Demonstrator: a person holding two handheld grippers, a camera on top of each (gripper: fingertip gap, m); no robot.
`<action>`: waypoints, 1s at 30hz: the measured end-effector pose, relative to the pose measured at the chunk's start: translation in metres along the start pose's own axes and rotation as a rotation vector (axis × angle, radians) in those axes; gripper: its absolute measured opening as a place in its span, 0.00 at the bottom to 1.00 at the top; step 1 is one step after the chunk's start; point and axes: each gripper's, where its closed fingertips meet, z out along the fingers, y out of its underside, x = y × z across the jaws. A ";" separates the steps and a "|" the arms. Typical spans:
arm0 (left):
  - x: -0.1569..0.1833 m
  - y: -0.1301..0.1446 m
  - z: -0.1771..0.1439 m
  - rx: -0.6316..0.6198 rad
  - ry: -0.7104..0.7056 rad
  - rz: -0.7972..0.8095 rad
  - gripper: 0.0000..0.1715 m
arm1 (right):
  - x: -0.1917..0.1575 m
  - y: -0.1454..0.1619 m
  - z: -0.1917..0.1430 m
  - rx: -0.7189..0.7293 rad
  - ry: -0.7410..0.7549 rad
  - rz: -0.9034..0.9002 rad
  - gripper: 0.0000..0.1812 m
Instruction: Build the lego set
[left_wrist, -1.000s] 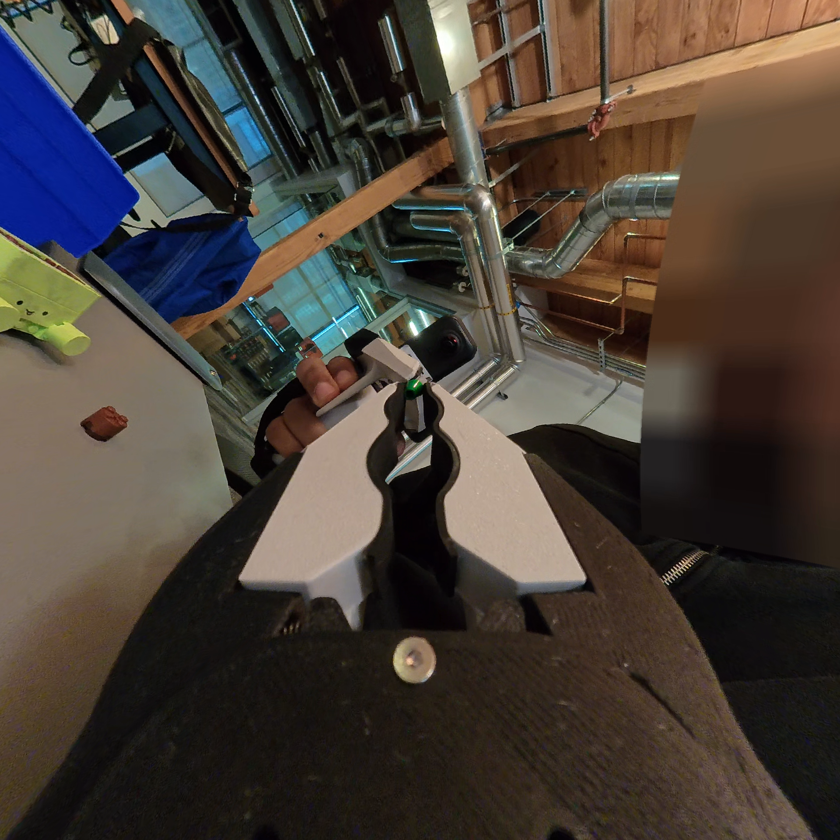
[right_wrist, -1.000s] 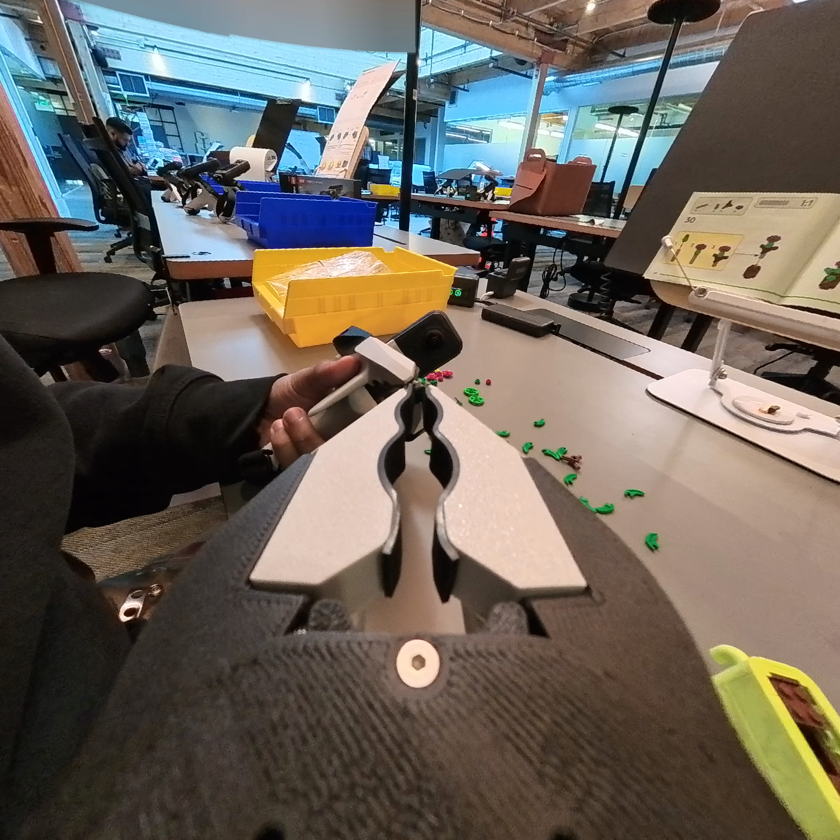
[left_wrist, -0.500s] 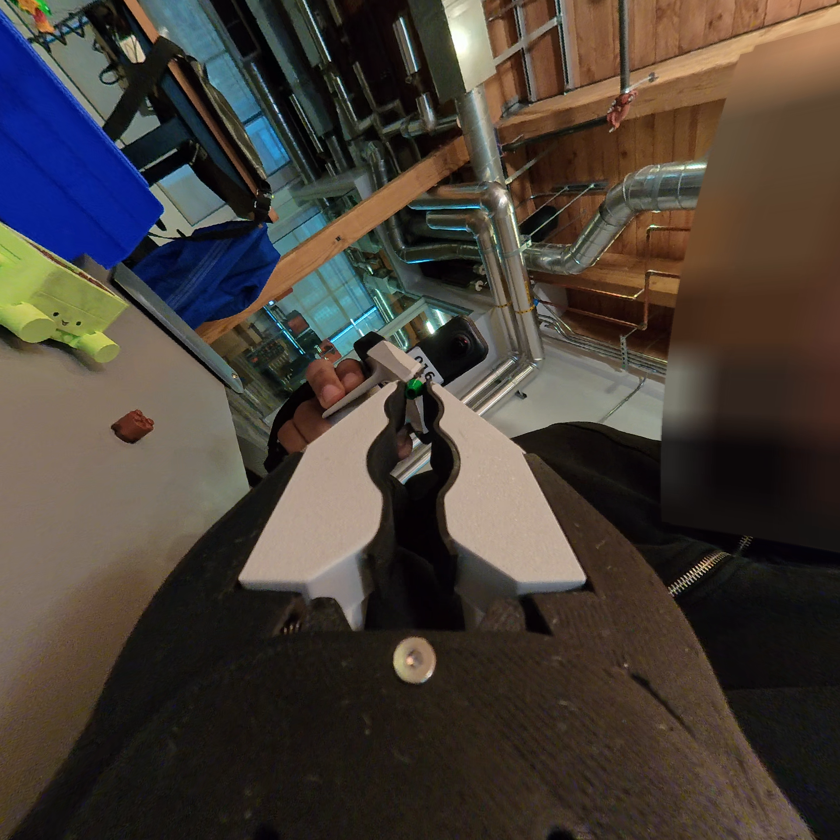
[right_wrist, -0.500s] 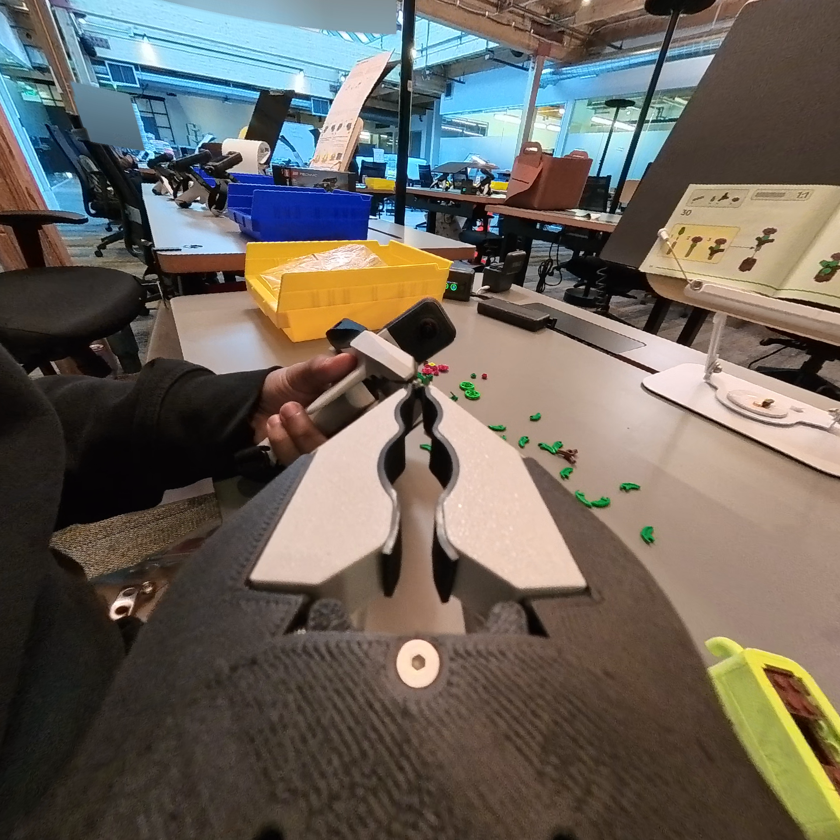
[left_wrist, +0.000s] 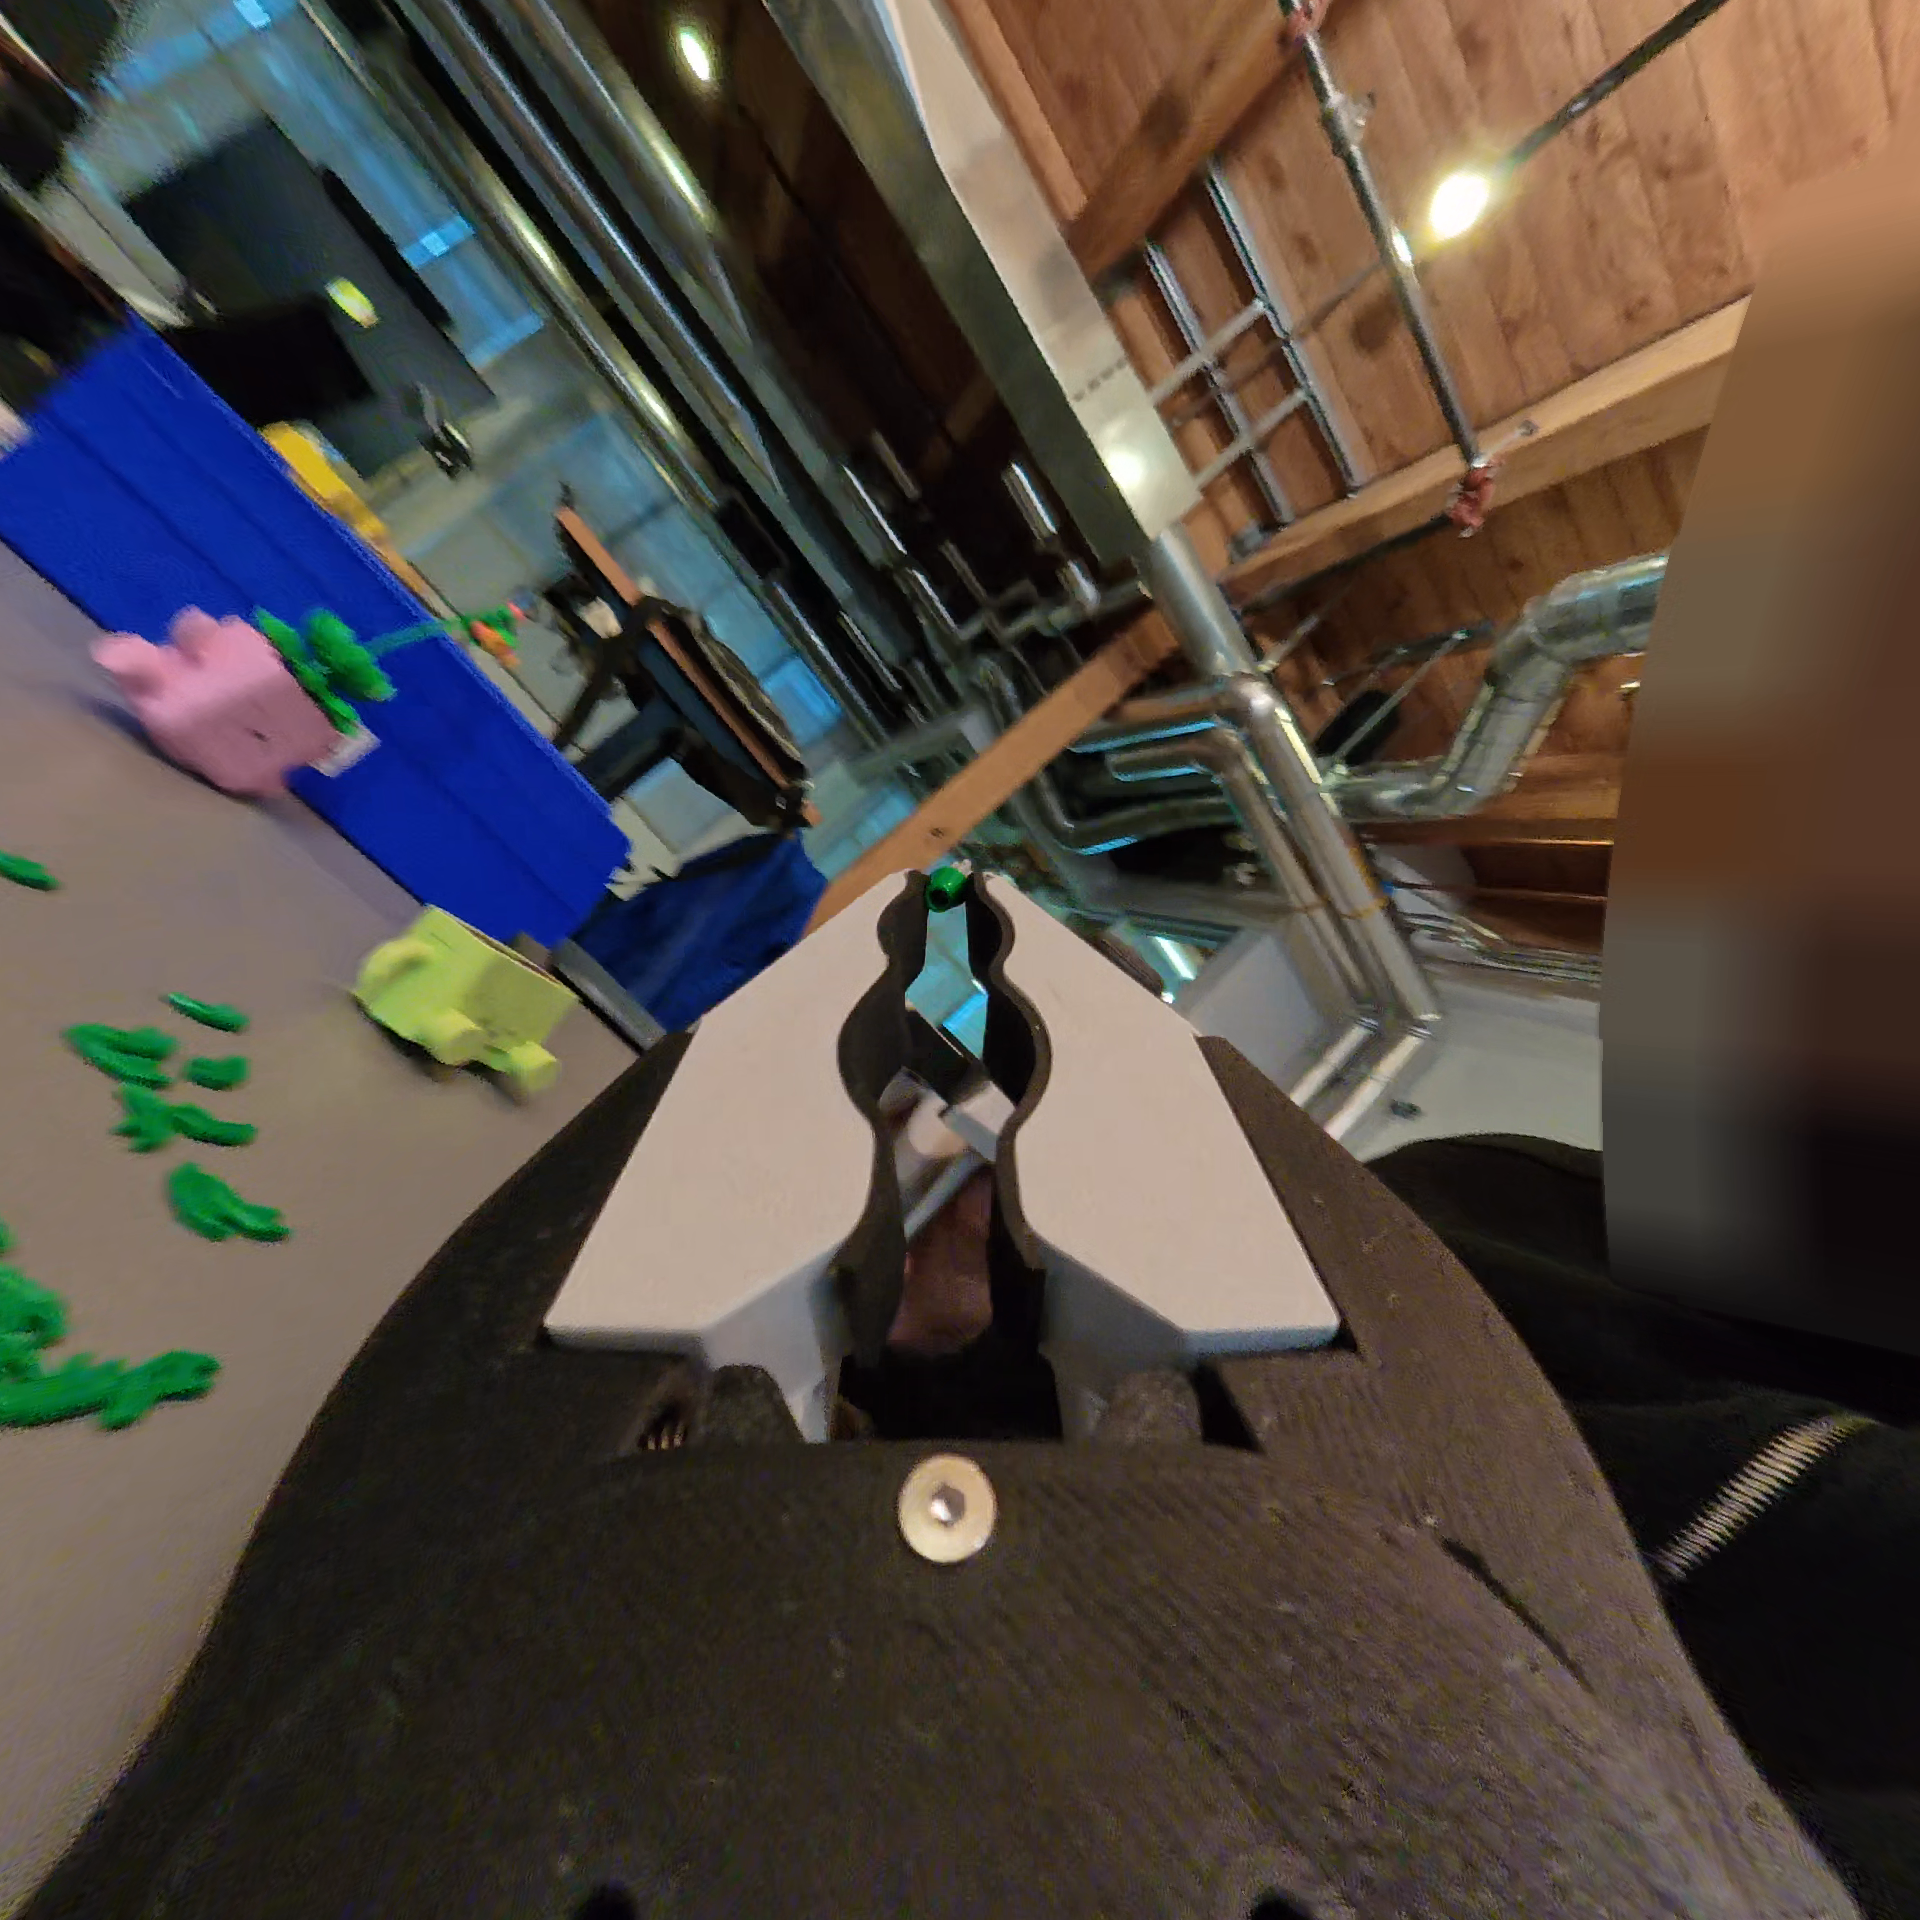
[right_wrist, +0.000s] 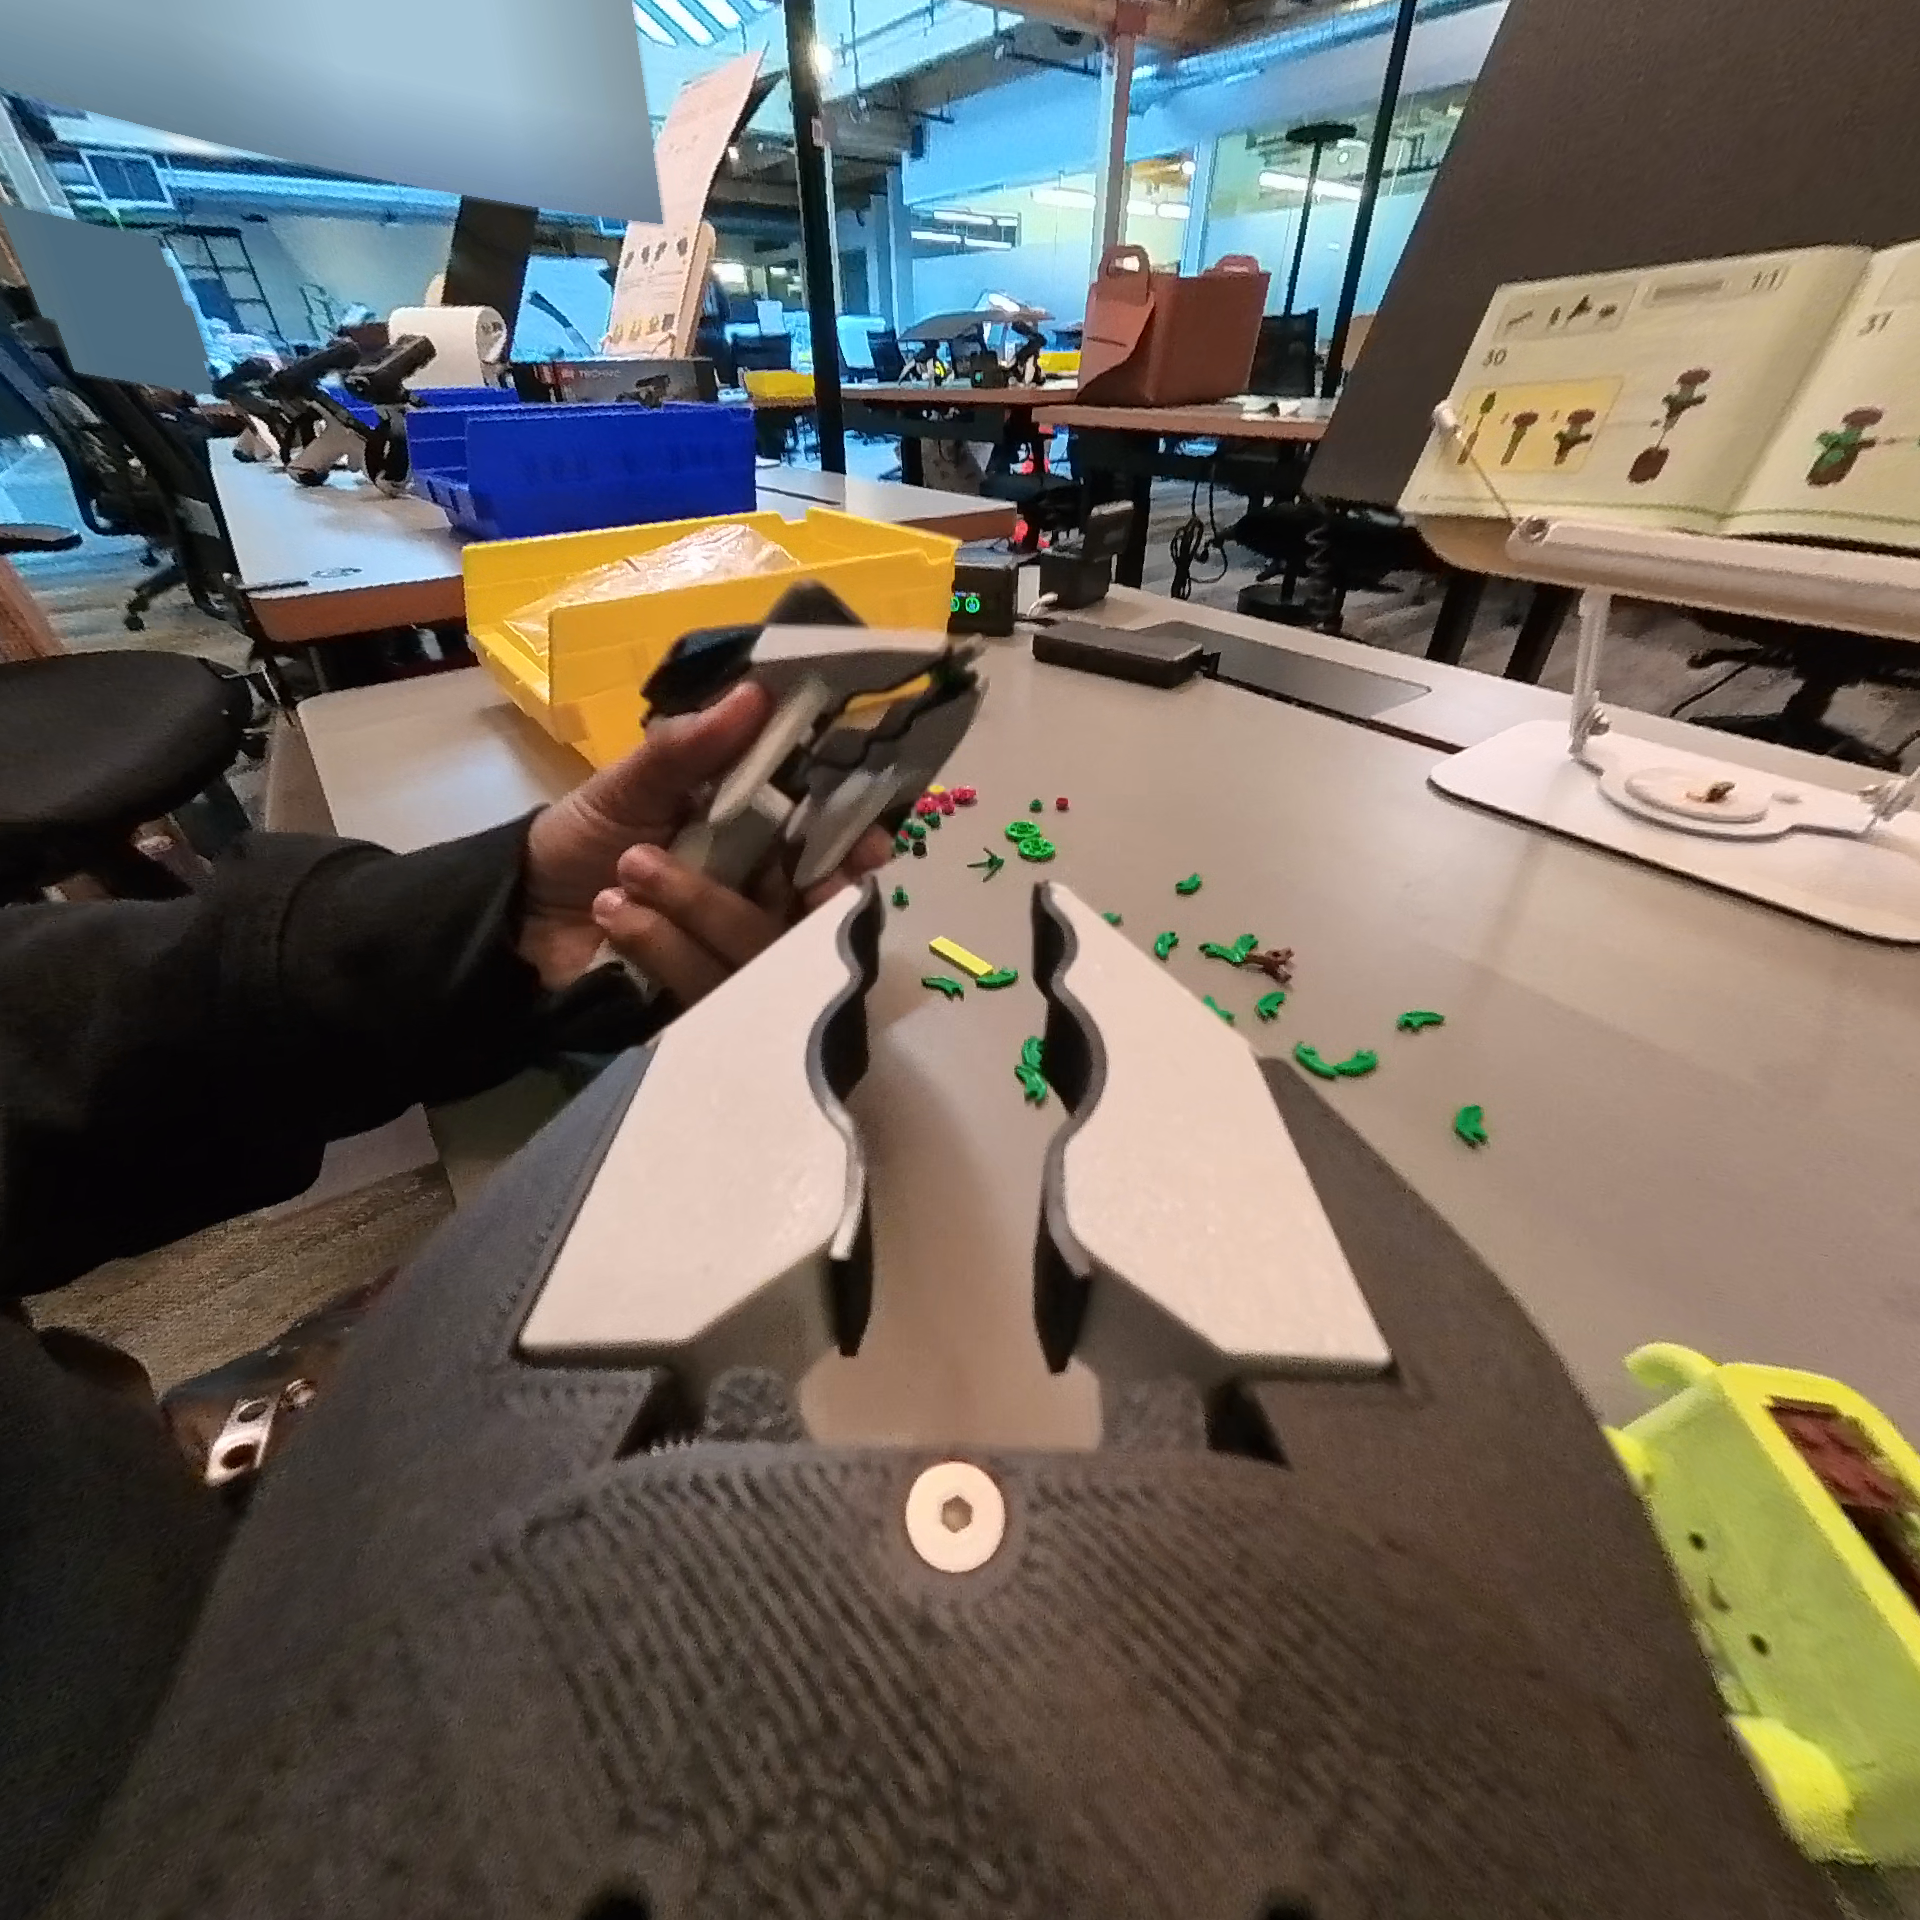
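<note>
My left gripper (left_wrist: 948, 896) is shut on a small green round piece (left_wrist: 945, 889) at its very tips, held in the air beside the table. In the right wrist view the left gripper (right_wrist: 961, 670) is in a person's hand at the table's near left edge, tilted sideways. My right gripper (right_wrist: 956, 906) is open and empty, a short way below and in front of the left one. Several green leaf pieces (right_wrist: 1335, 1062) lie loose on the grey table (right_wrist: 1558, 1039), also showing in the left wrist view (left_wrist: 213, 1205). A lime-green pot (right_wrist: 1787, 1558) stands at the lower right.
A yellow tile (right_wrist: 961, 951) and small red and brown pieces (right_wrist: 940, 802) lie among the leaves. An open instruction booklet (right_wrist: 1704, 395) sits on a white stand at the right. A yellow bin (right_wrist: 707, 613) and a blue bin (right_wrist: 582, 468) stand behind. A pink pot (left_wrist: 223, 717) holds a green plant. The tips of one gripper are about 7 cm away from the tips of the other.
The two grippers were tip to tip at the green piece. My right gripper has opened and drawn back. The left gripper has swung away, still holding the green piece.
</note>
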 end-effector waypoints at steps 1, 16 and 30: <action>-0.002 -0.005 -0.003 0.021 -0.033 0.037 0.03 | -0.001 0.005 0.002 -0.018 0.001 -0.004 0.16; -0.017 -0.061 -0.048 0.233 -0.372 0.369 0.03 | -0.019 0.070 0.025 -0.306 -0.058 -0.114 0.13; 0.009 -0.101 -0.093 0.379 -0.439 0.548 0.03 | -0.018 0.074 0.026 -0.331 -0.065 -0.097 0.11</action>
